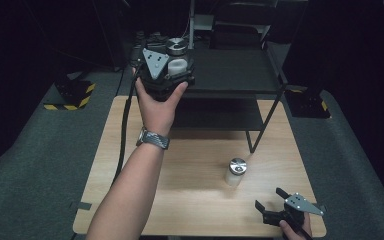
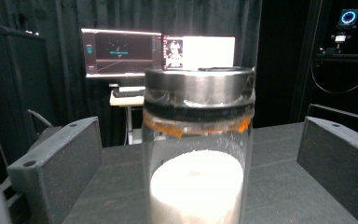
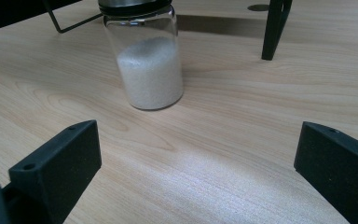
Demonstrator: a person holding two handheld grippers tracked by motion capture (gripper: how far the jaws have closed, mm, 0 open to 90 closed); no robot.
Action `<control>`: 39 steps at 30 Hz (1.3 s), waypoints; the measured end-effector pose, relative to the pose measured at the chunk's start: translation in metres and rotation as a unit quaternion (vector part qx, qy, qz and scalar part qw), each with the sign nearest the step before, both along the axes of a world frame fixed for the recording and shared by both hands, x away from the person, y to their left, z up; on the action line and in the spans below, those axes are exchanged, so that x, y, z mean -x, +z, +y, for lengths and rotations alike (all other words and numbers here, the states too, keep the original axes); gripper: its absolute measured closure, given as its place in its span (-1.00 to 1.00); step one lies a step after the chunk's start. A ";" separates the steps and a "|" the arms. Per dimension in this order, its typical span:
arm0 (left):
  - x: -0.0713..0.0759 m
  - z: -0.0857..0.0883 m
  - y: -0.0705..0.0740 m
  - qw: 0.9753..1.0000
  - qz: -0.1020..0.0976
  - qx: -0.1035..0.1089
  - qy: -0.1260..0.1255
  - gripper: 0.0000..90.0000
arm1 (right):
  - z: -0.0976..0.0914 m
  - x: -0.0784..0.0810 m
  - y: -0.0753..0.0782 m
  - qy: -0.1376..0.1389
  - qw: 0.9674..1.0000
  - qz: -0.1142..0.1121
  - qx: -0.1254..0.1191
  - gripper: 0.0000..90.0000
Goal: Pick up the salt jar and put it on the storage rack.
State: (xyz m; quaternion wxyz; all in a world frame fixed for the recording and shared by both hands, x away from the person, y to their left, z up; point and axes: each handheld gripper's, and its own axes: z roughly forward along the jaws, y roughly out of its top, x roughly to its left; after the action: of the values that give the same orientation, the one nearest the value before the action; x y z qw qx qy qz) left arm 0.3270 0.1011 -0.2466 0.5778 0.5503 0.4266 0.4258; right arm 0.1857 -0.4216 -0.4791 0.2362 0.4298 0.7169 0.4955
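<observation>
The left claw is held up at the far left of the scene, over the top shelf of a black metal rack. Its jaws stand wide open, and a glass jar stands upright between them on the dark shelf surface, with a clear gap on both sides, so the pads do not press on it. The jar is a clear cylinder with a shiny metal lid and an orange sealing ring under the lid. It is filled roughly to the half with a white fine powder, like salt or sugar. In the high view, another metal lid shows on the same shelf just beyond the claw.

A second jar of the same kind stands upright on the light wooden table, near the rack's right front leg. It also has a metal lid and white grains inside, up to about two thirds of the glass.

The right claw rests low at the near right corner of the table, with its jaws spread open and nothing between them. It points toward the second jar, which is well apart from it.
</observation>
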 end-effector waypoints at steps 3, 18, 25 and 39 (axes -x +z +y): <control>0.009 0.005 -0.004 1.000 -0.003 -0.001 -0.002 -0.99 | 0.000 0.000 0.000 0.000 1.000 0.000 0.002 -0.99; 0.061 0.033 -0.056 1.000 -0.025 -0.013 -0.014 -0.99 | 0.002 0.000 0.001 0.000 1.000 -0.001 0.008 -0.99; 0.085 0.045 -0.084 0.999 -0.031 0.000 -0.023 -0.99 | 0.003 0.000 0.001 -0.001 1.000 -0.002 0.009 -0.99; 0.127 0.069 -0.156 0.998 -0.021 0.007 -0.057 -0.99 | 0.004 0.001 0.002 0.000 1.000 -0.001 0.013 -0.99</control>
State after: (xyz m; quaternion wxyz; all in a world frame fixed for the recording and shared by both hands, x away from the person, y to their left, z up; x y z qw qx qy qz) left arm 0.1998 0.1703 -0.4026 0.6138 0.5605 0.3853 0.4008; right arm 0.1849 -0.4175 -0.4775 0.2428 0.4265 0.7225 0.4870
